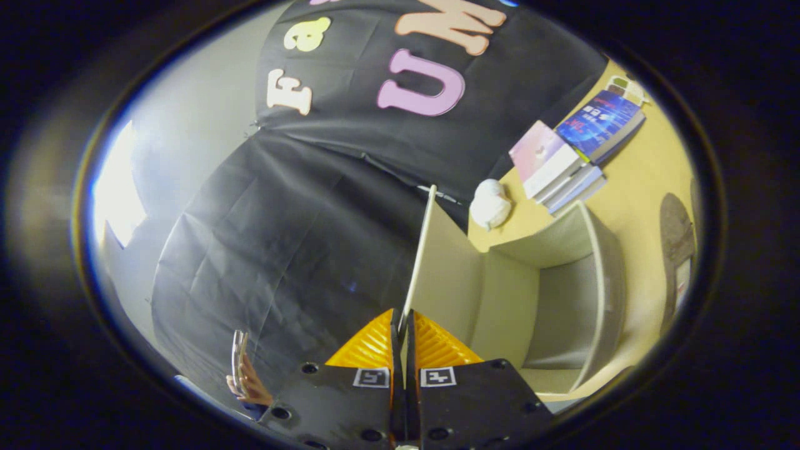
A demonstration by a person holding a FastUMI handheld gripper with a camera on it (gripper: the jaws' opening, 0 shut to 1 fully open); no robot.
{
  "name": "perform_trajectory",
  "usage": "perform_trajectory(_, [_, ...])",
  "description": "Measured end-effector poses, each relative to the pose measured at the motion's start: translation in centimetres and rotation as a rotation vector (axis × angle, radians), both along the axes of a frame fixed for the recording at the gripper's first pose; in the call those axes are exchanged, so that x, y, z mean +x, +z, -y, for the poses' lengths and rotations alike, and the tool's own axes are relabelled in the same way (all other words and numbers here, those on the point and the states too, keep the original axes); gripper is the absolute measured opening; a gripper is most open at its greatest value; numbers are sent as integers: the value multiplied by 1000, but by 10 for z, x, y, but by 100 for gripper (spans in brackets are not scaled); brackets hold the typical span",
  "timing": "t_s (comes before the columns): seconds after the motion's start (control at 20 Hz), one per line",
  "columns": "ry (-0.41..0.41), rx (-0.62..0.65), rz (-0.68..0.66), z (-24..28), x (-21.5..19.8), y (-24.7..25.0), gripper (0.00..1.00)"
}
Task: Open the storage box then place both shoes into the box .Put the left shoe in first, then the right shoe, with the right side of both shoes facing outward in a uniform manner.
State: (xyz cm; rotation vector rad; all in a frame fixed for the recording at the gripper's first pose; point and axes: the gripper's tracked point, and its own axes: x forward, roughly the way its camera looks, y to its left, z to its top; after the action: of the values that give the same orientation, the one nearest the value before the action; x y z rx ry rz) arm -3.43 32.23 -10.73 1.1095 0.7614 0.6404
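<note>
Books [572, 156] apparently beyond storage box [562, 300]

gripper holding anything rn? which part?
Yes: the gripper is shut on the storage box's lid, both fingers pinching its free edge. The lid is swung open and the storage box is empty.

The one camera is riding on the gripper [400, 325], looking forward along its two fingers [372, 347], which are pinching the box lid [437, 262] edge-on. The view is rolled (the bench [650, 175] is running up the far side rather than lying level). It is sitting close to the open box [562, 300], with books [575, 150] and the booth wall lying beyond.
</note>
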Motion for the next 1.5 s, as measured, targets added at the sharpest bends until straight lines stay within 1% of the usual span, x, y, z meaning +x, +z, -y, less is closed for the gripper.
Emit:
perform_trajectory(0.2, [87, -21, 11, -69, -1, 2, 4])
perform_trajectory(0.35, [126, -41, -11, -110, -4, -2, 5])
perform_trajectory(0.4, [126, -46, -18, -119, -3, -4, 5])
perform_trajectory(0.65, [144, -68, -43, -147, 0, -16, 11])
perform_trajectory(0.8, [144, -90, -57, -147, 4, -24, 15])
perform_trajectory(1.0, [109, -164, -48, -126, 5, -33, 18])
perform_trajectory(1.15, [53, -184, -46, -95, 12, -37, 18])
perform_trajectory(1.25, [-1, -200, -55, -68, 19, -42, 18])
perform_trajectory(1.5, [-169, -250, -91, 32, 27, -57, 18])
